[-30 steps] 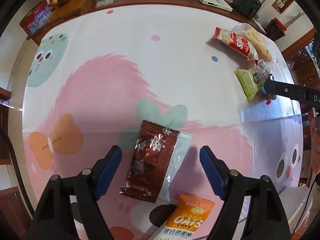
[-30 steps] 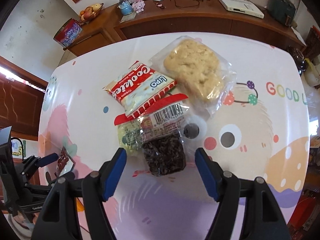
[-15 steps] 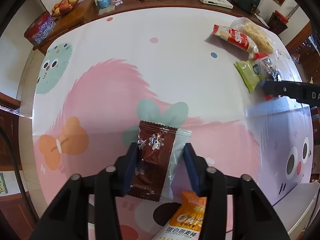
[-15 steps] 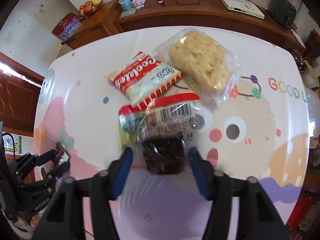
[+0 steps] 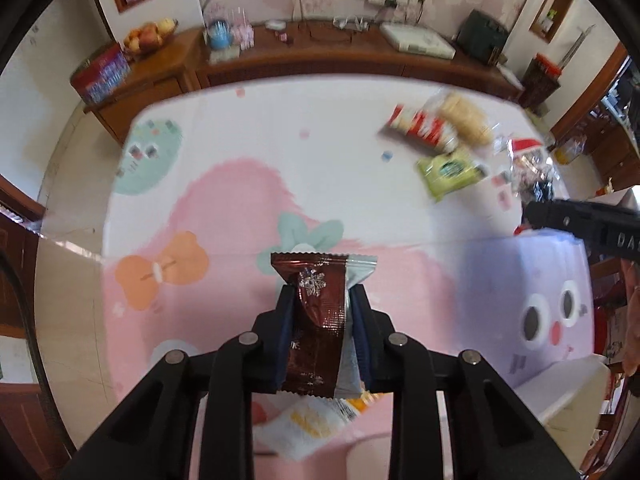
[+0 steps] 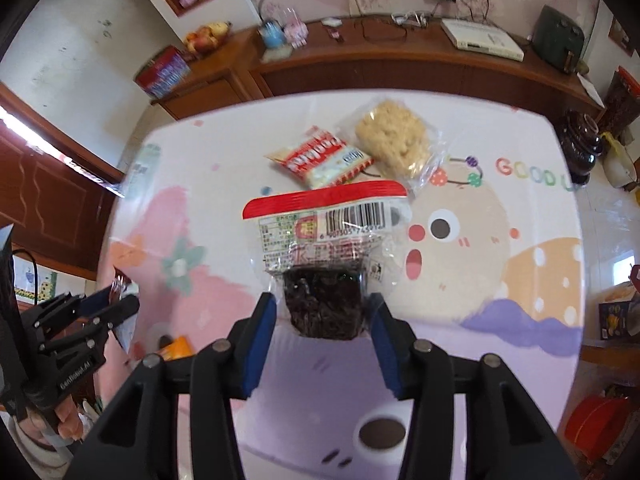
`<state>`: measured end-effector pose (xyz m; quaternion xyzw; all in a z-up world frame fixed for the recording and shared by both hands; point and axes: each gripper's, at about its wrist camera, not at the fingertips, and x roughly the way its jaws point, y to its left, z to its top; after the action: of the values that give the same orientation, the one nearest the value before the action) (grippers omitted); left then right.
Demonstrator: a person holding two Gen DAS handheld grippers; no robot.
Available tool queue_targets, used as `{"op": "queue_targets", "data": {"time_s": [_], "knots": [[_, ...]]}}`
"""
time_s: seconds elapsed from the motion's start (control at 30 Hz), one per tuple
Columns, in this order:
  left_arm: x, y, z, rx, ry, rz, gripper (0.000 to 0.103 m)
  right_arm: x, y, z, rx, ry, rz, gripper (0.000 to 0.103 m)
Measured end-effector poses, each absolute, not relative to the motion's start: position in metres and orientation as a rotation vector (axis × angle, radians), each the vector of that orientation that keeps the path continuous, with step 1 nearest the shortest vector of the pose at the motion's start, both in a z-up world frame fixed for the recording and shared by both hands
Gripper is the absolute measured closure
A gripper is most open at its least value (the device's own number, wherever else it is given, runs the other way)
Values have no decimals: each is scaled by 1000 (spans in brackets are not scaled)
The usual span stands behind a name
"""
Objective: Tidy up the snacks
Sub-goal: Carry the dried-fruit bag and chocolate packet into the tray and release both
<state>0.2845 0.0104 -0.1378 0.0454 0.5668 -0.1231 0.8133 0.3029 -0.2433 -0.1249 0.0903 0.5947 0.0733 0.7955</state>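
My left gripper [image 5: 322, 294] is shut on a brown foil packet [image 5: 320, 320] with a snowflake print, held upright off the cartoon tablecloth [image 5: 240, 200]. An orange oats packet [image 5: 316, 420] lies on the cloth below it. My right gripper [image 6: 322, 302] has its jaws closing on a clear packet [image 6: 324, 232] with a red top strip and a dark snack block, whose sides the blue pads [image 6: 264, 328] press; the packet hangs above the table. Behind it lie a red cookie packet [image 6: 320, 160] and a pale rice cake bag [image 6: 394, 138]. A green packet [image 5: 450, 170] lies near them.
A wooden sideboard [image 5: 320, 56] runs along the far wall with a fruit bowl [image 5: 150, 34], a red tin [image 5: 100, 74] and a white device [image 5: 416, 40]. The left gripper's body and the hand holding it show at the left edge [image 6: 60, 352] of the right wrist view.
Both grippers closed from wide open onto their packets and rose, lifting the brown packet and the clear packet off the cloth. The green packet, once under the clear one, is uncovered.
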Motion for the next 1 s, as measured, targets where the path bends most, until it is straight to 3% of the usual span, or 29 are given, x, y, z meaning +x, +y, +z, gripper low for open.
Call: {"op": "queue_targets", "data": {"time_s": [0.23, 0.47, 0.83, 1.0], "knots": [[208, 11, -46, 130, 1040, -323, 78, 219, -234, -45, 181, 1134, 219, 56], [112, 5, 6, 125, 929, -356, 78, 116, -215, -1, 128, 1006, 230, 55], [19, -4, -4, 69, 866, -330, 78, -6, -206, 6, 113, 890, 153, 57], [1, -9, -18, 73, 860, -306, 77, -24, -214, -12, 139, 929, 129, 57]]}}
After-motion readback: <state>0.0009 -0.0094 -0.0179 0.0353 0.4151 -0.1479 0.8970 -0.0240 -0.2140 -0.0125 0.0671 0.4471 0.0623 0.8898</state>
